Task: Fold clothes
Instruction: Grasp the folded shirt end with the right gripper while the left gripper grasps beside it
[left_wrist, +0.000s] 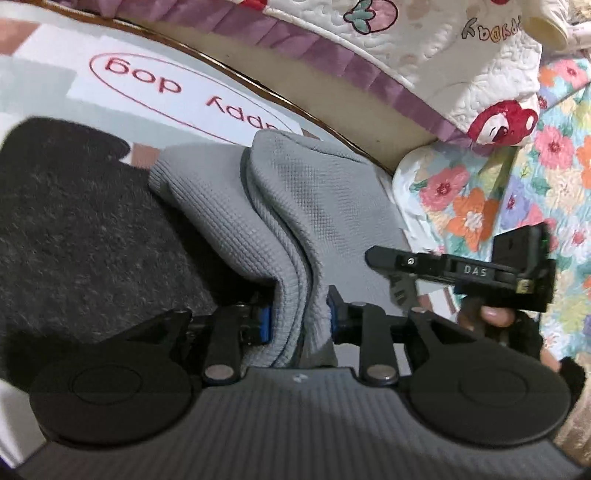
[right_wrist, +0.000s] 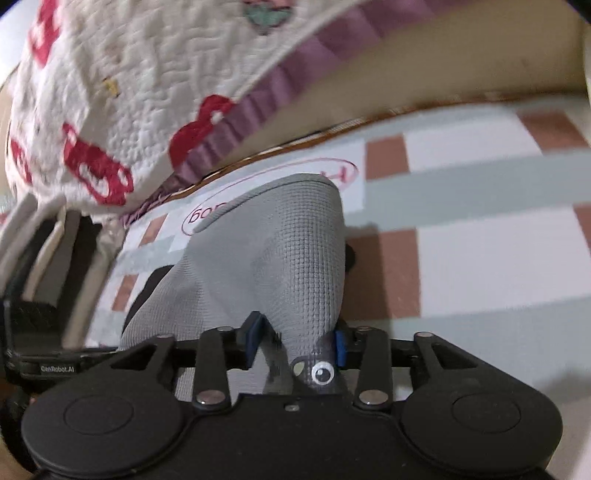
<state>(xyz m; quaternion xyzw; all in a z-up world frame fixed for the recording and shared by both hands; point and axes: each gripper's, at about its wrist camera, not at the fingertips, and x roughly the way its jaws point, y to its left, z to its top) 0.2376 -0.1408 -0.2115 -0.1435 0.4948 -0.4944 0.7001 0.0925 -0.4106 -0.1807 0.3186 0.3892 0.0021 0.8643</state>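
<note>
Left hand-held gripper (left_wrist: 297, 323) up close, blue pads (left_wrist: 263, 325) squeezing a thick ribbed edge of the grey top (left_wrist: 291, 206). Right hand-held gripper (right_wrist: 295, 341) up close too, with grey cloth bunched between its pads; maybe pinched, maybe loose, cannot tell, since this view is blurry. Grey top lifted and draped over a dark fuzzy garment (left_wrist: 85, 229), both lying on the checked mat (right_wrist: 480, 258) beside the bed quilt (left_wrist: 461, 74). Fold only begun, it seems: no flat neat shape yet. Still left: lay flat, fold over, smooth, then do the dark one.
</note>
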